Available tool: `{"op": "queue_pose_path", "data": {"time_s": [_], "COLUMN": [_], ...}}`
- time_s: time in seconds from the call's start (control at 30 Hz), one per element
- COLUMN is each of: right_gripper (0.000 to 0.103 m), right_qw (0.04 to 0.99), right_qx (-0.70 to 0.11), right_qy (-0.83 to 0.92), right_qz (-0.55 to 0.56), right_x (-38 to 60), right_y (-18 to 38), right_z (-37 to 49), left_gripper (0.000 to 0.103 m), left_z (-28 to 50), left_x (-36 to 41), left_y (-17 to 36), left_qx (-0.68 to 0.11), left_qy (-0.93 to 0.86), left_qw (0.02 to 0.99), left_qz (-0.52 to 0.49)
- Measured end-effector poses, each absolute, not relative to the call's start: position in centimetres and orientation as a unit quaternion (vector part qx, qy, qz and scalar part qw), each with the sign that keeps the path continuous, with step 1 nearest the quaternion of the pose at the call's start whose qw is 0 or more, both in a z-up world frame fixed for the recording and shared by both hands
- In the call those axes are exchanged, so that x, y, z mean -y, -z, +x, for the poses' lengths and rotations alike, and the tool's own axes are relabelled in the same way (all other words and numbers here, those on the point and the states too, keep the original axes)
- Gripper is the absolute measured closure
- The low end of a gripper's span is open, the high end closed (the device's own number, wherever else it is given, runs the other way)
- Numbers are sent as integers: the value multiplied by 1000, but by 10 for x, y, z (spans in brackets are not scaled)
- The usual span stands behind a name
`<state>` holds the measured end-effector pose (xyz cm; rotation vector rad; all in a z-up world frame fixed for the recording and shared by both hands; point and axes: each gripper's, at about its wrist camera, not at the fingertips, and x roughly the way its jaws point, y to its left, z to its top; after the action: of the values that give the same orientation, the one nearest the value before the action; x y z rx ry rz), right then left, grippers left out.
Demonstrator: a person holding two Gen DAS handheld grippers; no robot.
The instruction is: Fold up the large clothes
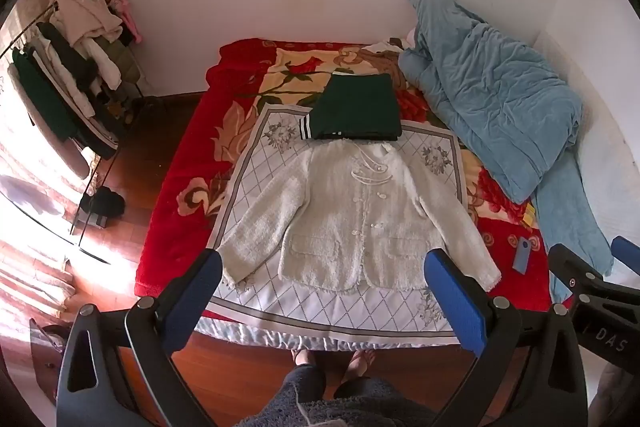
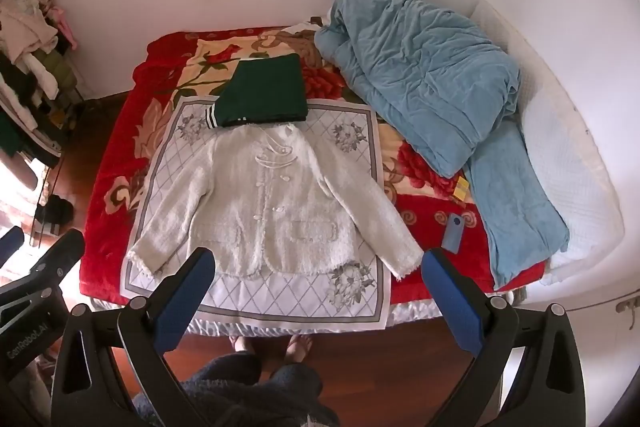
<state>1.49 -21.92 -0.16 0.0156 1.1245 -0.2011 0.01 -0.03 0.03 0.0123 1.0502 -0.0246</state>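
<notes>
Fingers (image 1: 456,297) of left gripper (image 1: 322,301) spread wide, nothing between them; same for right gripper (image 2: 316,297), blue fingers (image 2: 450,297) released and empty. Both hover above the bed's (image 1: 168,211) near edge, tilted steeply down, clear of all cloth.

White jacket (image 1: 352,215) lies flat and unfolded, buttoned, sleeves angled out toward 7 and 5 o'clock, on a white patterned cloth (image 1: 248,155) spread over the red floral blanket (image 1: 176,167). In the left view the jacket hem sits between the two fingers at 12 o'clock, with the sleeve cuffs just beside the fingertips. In the right view the jacket sits toward 11 o'clock, its right-hand cuff near the right finger.

Folded green garment (image 1: 358,111) touches the jacket collar at its 12 o'clock side. Blue quilt (image 1: 492,99) heaped at 2 o'clock of the jacket. Blue phone (image 2: 453,231) on the blanket at 3 o'clock, apart from the sleeve. Clothes rack (image 1: 68,83) at 10 o'clock on the floor. Person's feet (image 1: 360,363) below the bed edge at 6 o'clock. Right gripper's body shows at the left view's 4 o'clock edge.
</notes>
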Motion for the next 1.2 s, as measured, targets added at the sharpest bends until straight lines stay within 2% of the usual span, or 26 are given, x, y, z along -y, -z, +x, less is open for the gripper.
{"op": "queue_pose_path", "data": {"time_s": [1.2], "right_gripper": [0], "right_qw": [842], "right_qx": [-531], "right_qy": [94], "right_qz": [4], "right_x": [219], "right_y": [-3], "right_z": [12], "left_gripper": [0], "left_z": [0], "left_x": [0], "left_y": [0], "left_qx": [-498], "left_qy": [13], "left_qw": [867], "left_qz": [2]}}
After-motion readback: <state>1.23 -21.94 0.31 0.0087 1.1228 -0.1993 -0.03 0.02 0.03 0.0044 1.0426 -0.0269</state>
